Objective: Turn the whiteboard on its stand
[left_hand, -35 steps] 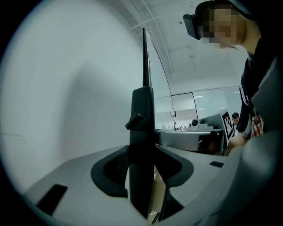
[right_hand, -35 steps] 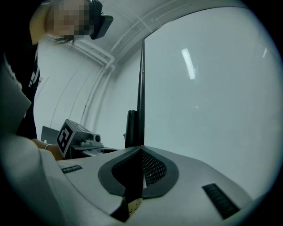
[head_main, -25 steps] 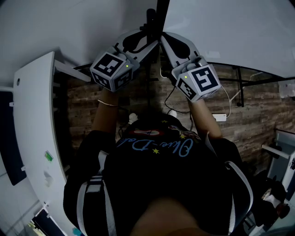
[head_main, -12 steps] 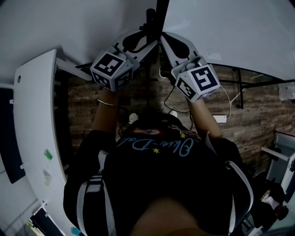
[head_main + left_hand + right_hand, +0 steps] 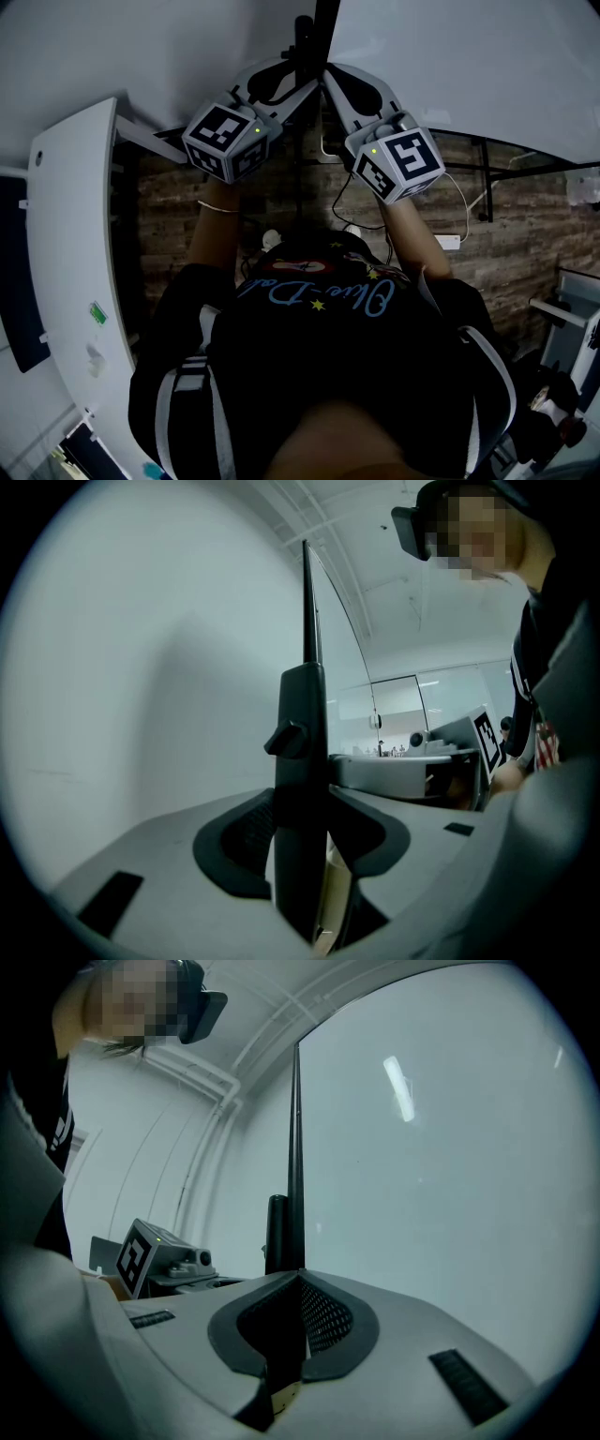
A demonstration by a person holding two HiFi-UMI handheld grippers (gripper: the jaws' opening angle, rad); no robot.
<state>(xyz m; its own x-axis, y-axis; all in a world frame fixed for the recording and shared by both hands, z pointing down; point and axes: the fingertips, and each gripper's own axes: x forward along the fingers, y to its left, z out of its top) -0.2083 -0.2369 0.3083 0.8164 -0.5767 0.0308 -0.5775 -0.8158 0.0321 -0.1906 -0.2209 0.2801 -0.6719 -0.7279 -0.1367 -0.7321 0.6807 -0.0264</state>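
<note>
Left tongs [image 5: 300, 832] are clamped, fairly wide, on the dark edge bar [image 5: 302, 724]. Right tongs [image 5: 298, 1307] are clenched narrowly on the thin edge of the whiteboard [image 5: 431, 1147]. The whiteboard stands upright, edge-on, directly ahead.

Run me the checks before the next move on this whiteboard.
1. Left tongs closed on the dark post: ok.
2. Right tongs closed on the whiteboard's edge: ok.
3. Both tongs meeting at the same upright in the head view: ok.
4. Floor below free of snags: not ok, a power strip lies there.
5. Knob on the post loosened: cannot tell.
</note>
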